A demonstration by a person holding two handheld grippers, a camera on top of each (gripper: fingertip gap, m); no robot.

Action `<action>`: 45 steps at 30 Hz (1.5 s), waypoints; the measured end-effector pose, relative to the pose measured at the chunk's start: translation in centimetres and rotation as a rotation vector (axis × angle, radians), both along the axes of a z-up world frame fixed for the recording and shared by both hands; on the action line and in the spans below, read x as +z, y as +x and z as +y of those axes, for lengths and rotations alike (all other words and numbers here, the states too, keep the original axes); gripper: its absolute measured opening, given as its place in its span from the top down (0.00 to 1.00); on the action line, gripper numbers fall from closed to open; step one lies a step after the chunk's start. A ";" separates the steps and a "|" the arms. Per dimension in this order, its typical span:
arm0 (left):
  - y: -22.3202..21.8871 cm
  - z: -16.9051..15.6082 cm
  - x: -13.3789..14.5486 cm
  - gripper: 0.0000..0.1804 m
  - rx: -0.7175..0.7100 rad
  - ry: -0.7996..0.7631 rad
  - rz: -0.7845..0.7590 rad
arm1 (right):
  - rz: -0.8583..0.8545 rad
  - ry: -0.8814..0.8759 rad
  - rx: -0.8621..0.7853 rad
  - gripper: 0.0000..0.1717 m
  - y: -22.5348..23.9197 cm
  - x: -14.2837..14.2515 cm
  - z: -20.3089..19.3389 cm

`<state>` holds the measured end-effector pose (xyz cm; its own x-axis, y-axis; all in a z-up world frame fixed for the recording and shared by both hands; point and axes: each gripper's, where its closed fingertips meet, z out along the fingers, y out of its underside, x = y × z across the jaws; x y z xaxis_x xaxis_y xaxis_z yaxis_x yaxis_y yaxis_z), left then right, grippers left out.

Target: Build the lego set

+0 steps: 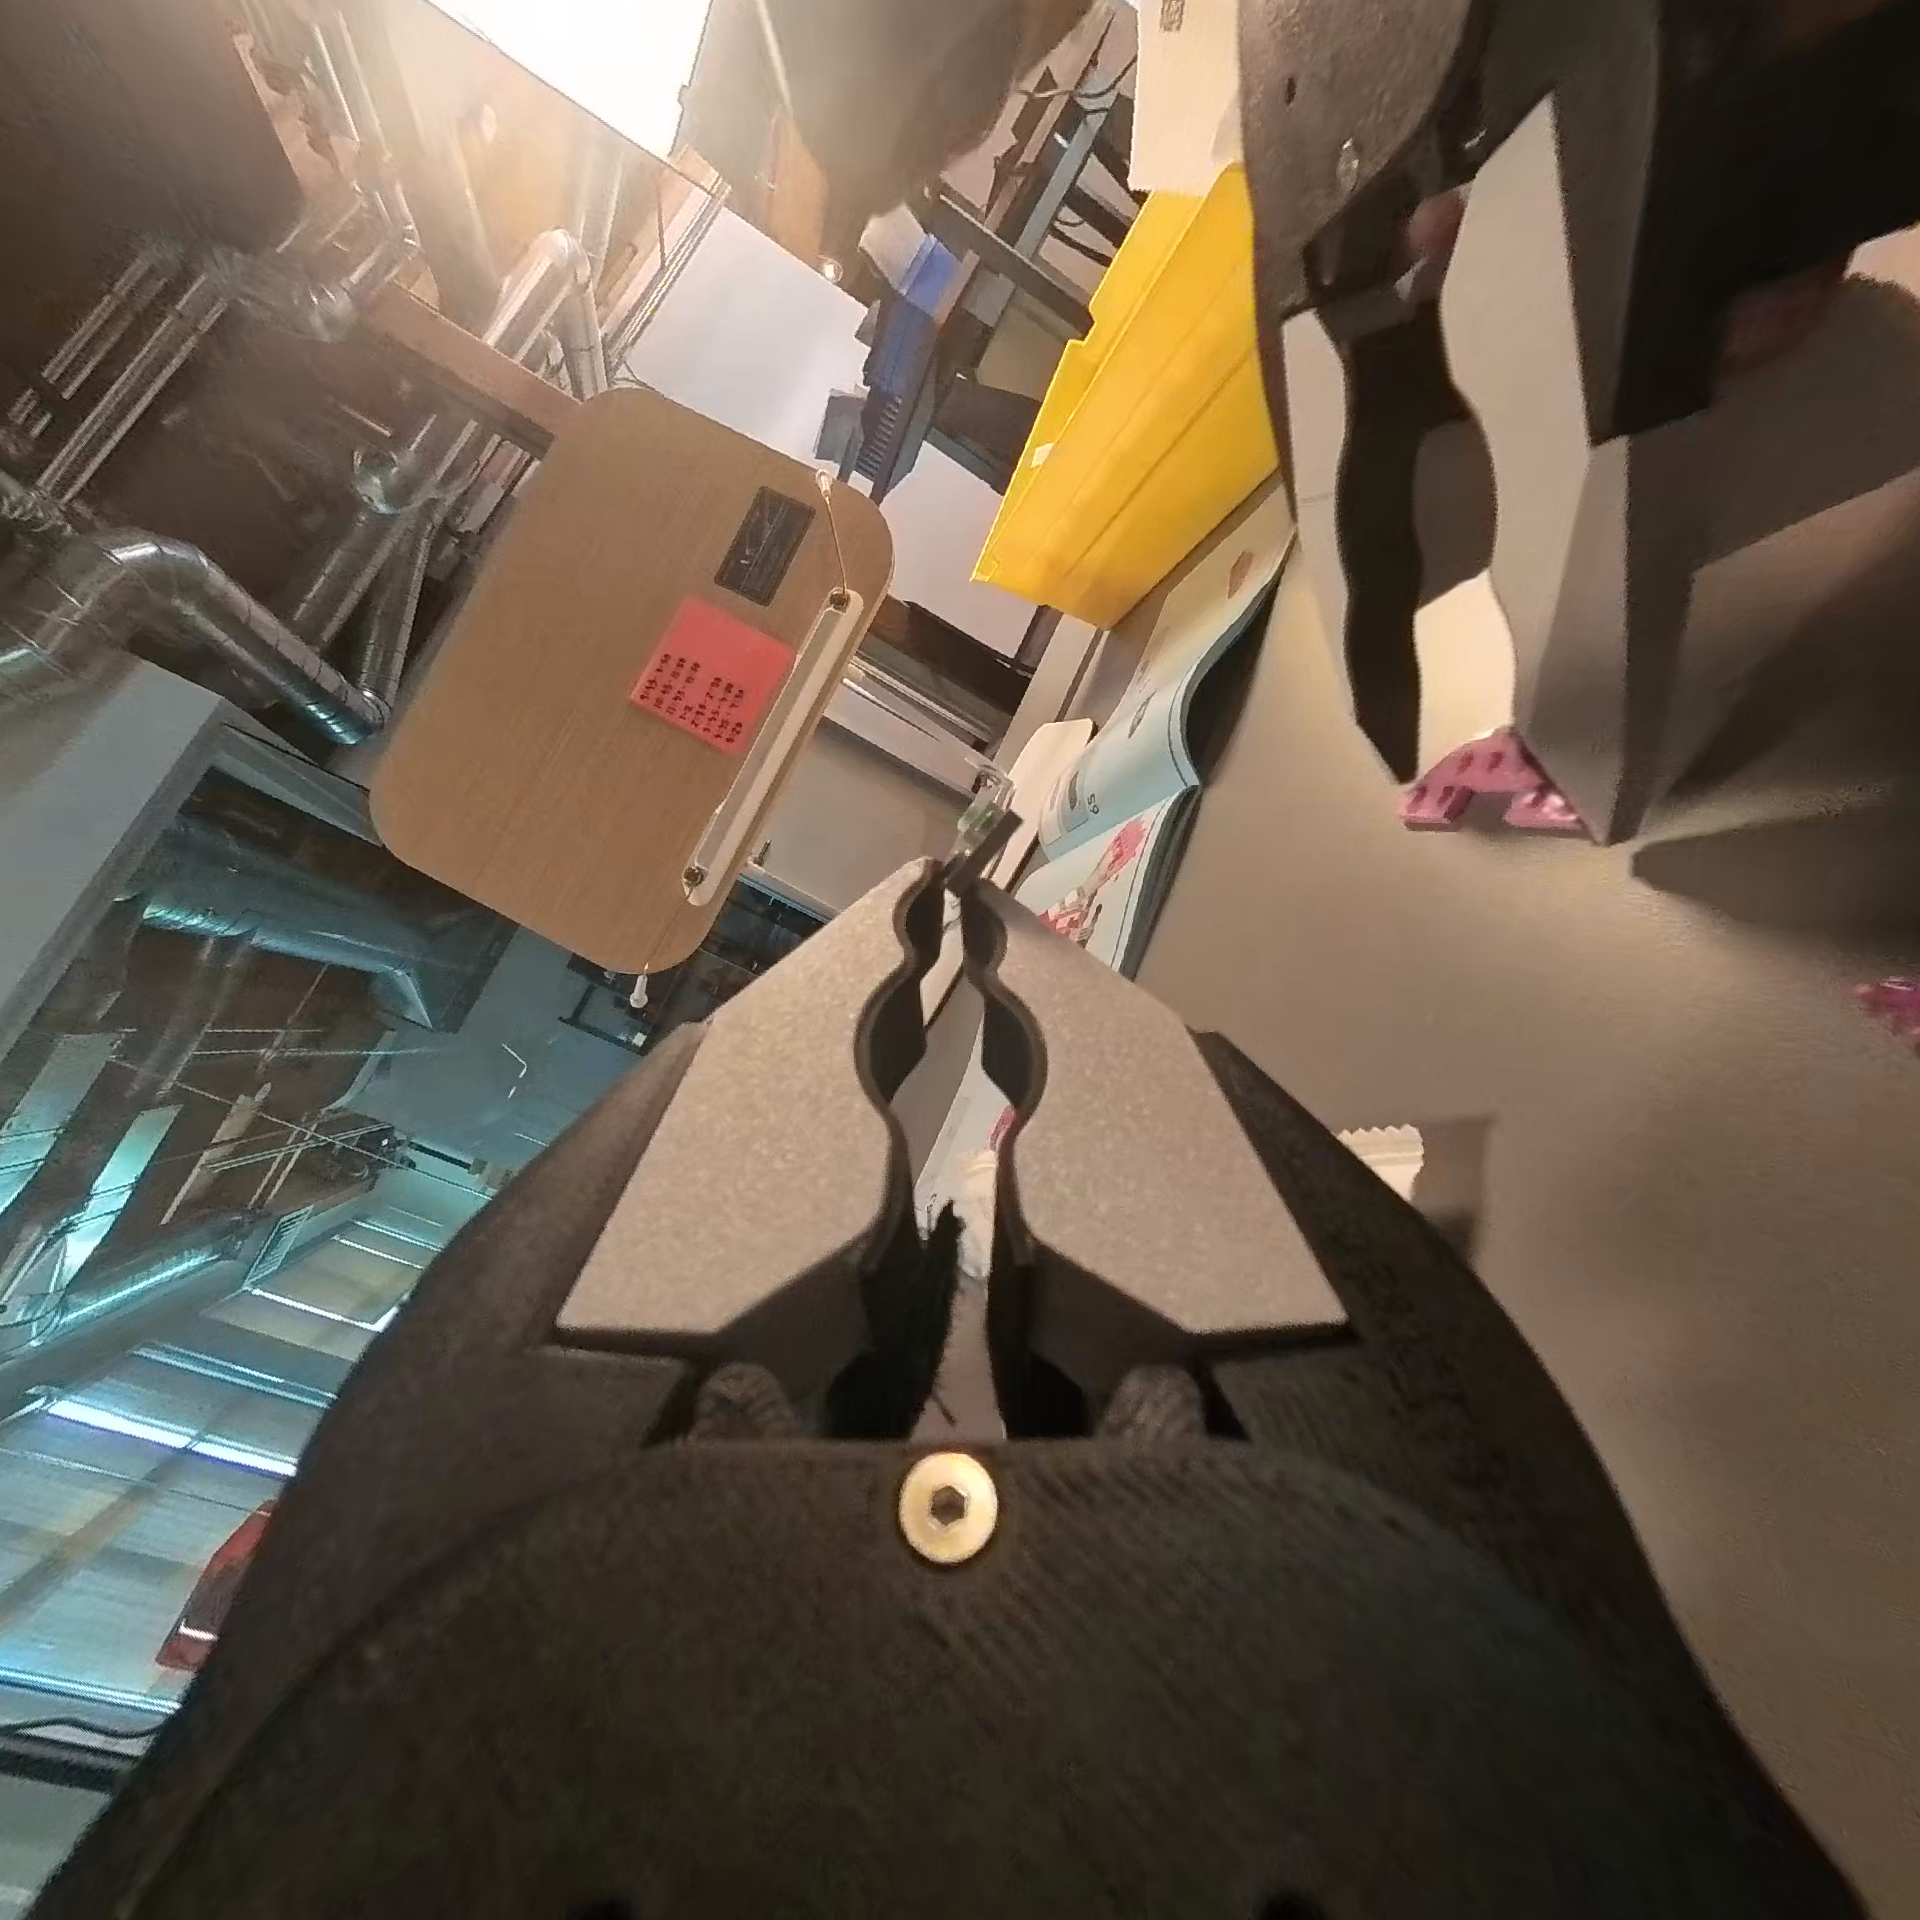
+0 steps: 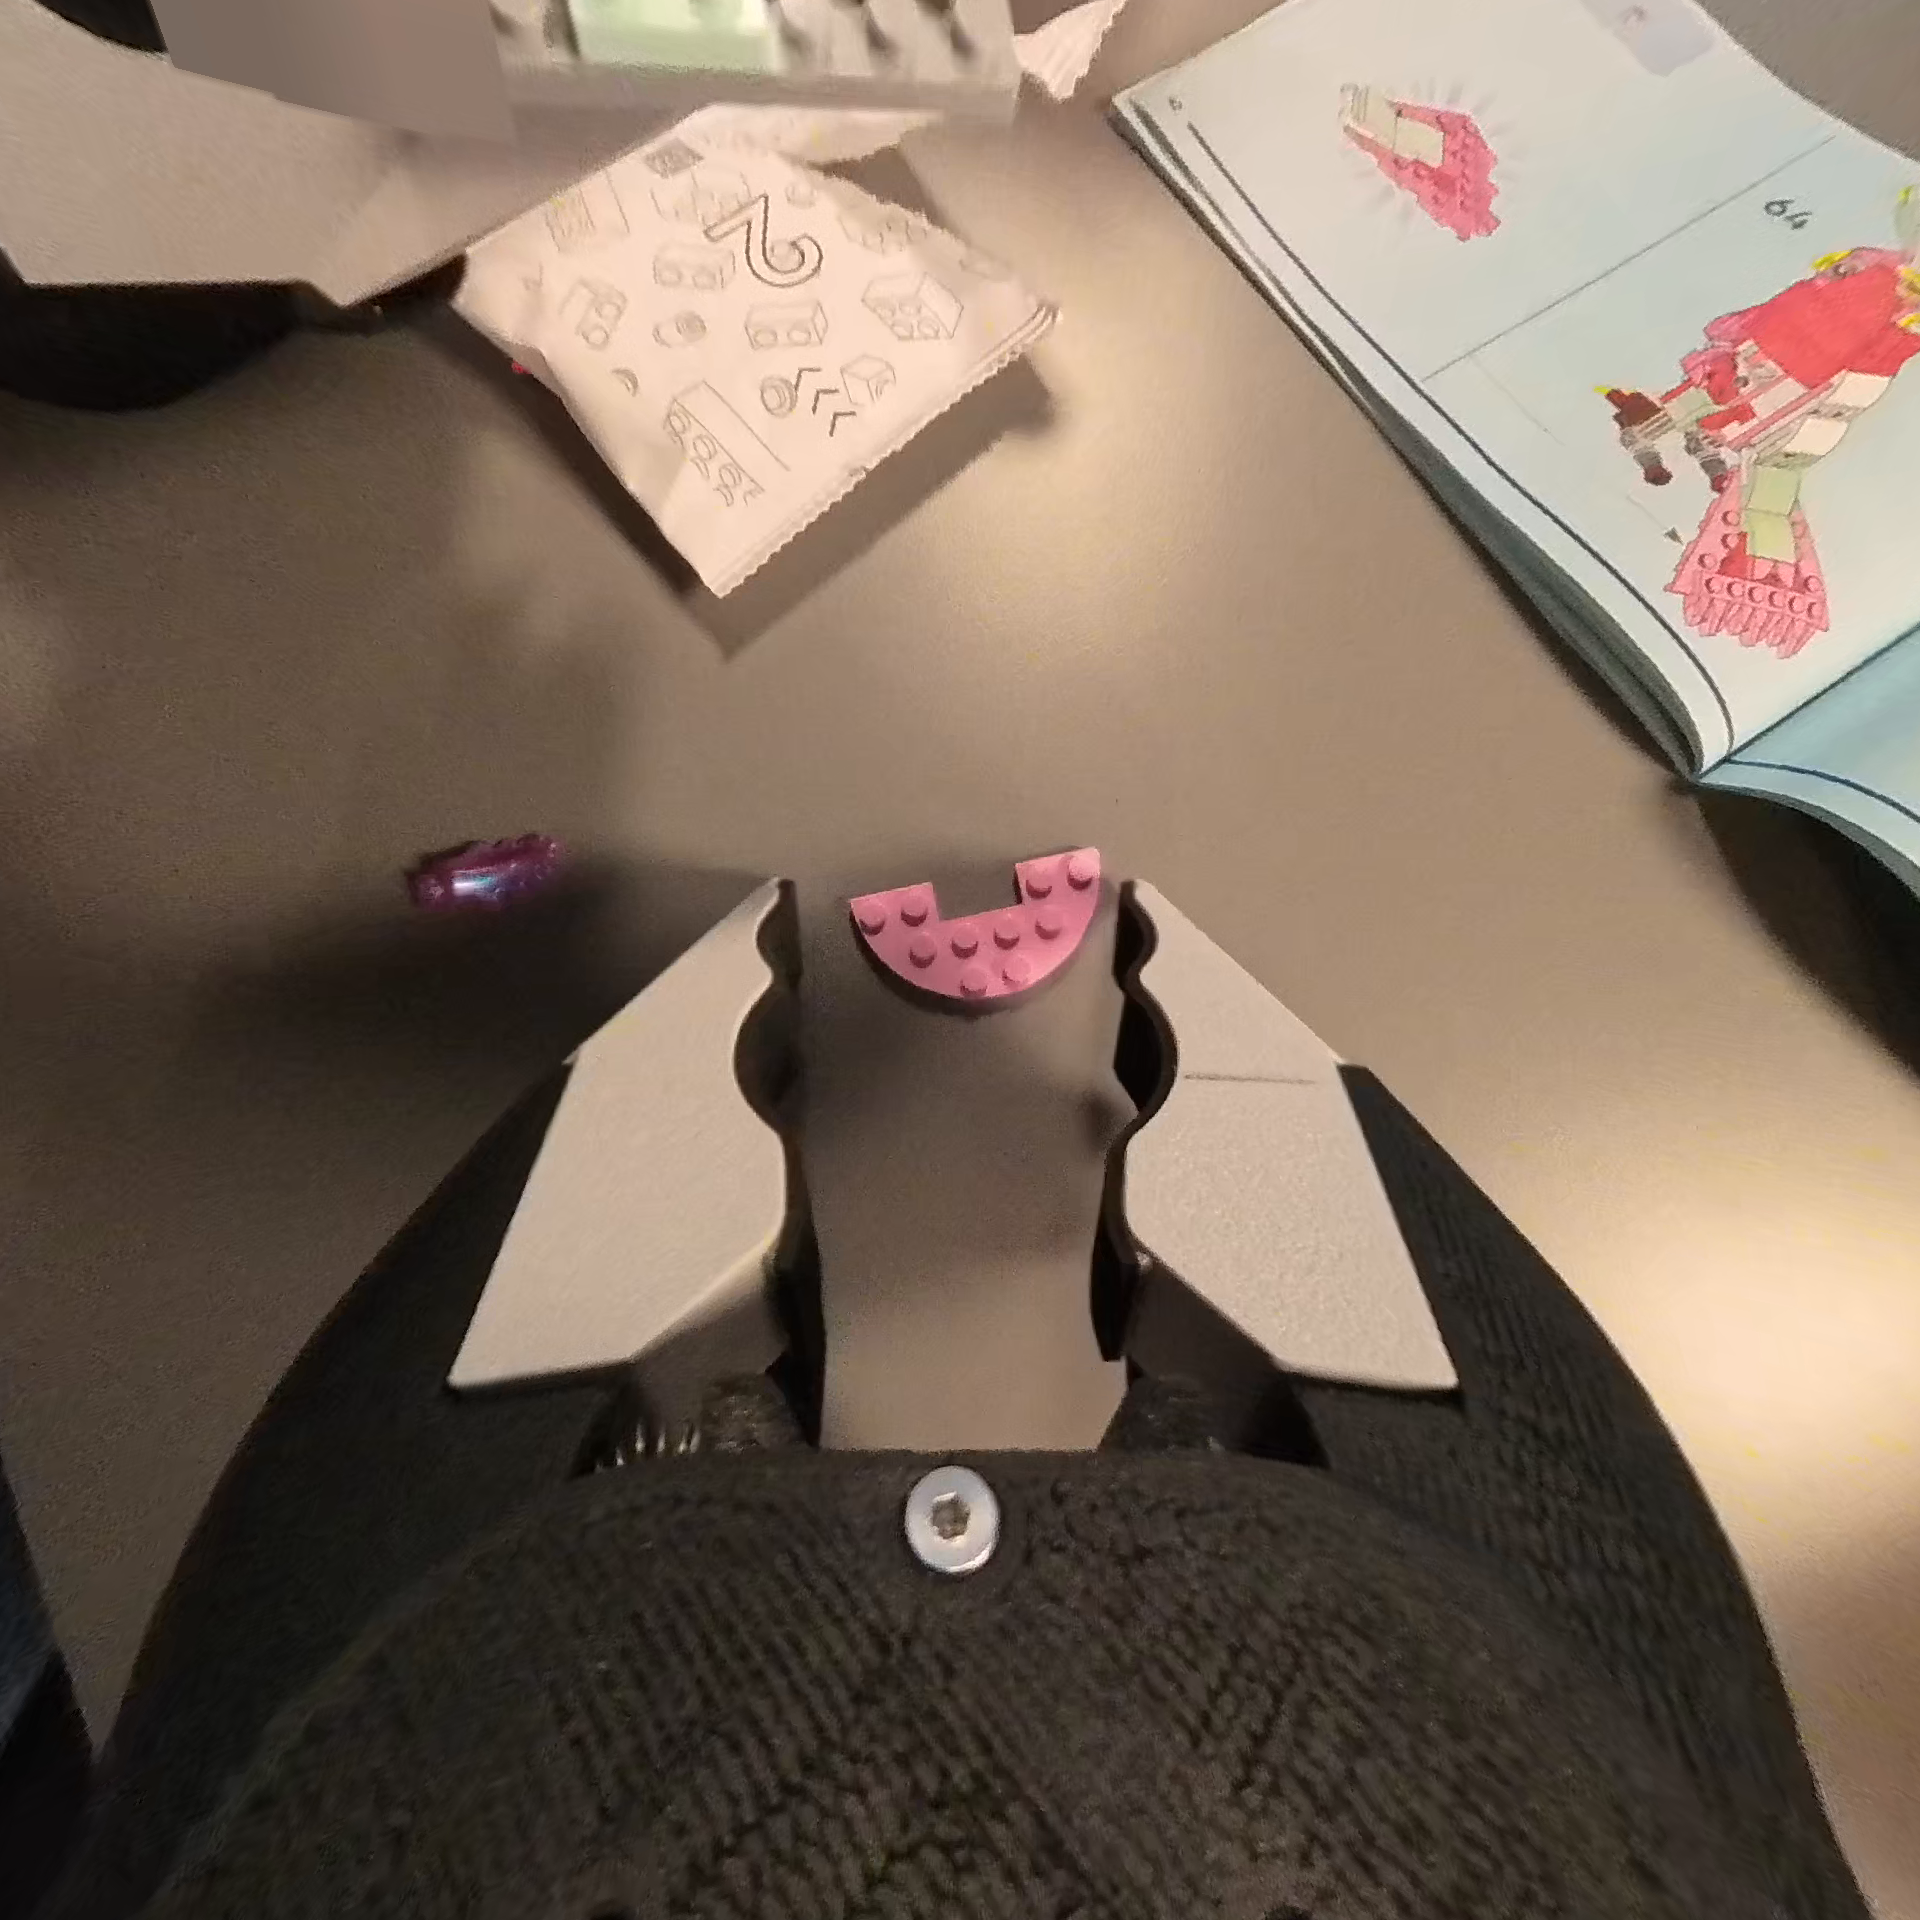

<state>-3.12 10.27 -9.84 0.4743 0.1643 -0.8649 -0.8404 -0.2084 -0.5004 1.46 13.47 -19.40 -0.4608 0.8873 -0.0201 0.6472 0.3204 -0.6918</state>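
My left gripper (image 1: 951, 883) is tilted up off the table and shut on a small thin piece, part clear and part black (image 1: 982, 826), that sticks out past its fingertips. My right gripper (image 2: 956, 894) is open and low over the grey table (image 2: 1247, 727). A pink half-round studded plate with a notch (image 2: 971, 951) lies flat between its fingers, and neither pad touches it. The right gripper also shows in the left wrist view (image 1: 1507, 727), above the same pink plate (image 1: 1475, 805). A glittery purple piece (image 2: 486, 873) lies to the left of the right gripper.
A torn white paper bag (image 2: 758, 343) lies ahead, and an open instruction booklet (image 2: 1558, 364) at the right. A blurred grey and pale green brick build (image 2: 758, 52) is at the top edge. A yellow bin (image 1: 1153, 416) and a wooden board (image 1: 623, 675) stand beyond the table. Spacing between my two grippers at the tips: around 11 cm.
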 end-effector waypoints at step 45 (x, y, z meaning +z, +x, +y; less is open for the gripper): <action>1.6 0.1 -1.3 0.98 -0.118 -0.068 0.063 | 1.070 1.035 0.124 1.00 -3.0 9.0 -3.1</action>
<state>-1.48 10.39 -11.11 0.4314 0.0504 -0.9008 -0.8902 -0.1381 -0.4340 -1.58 10.34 -10.41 0.0778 0.2524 0.9645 -0.0740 0.9662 -0.2469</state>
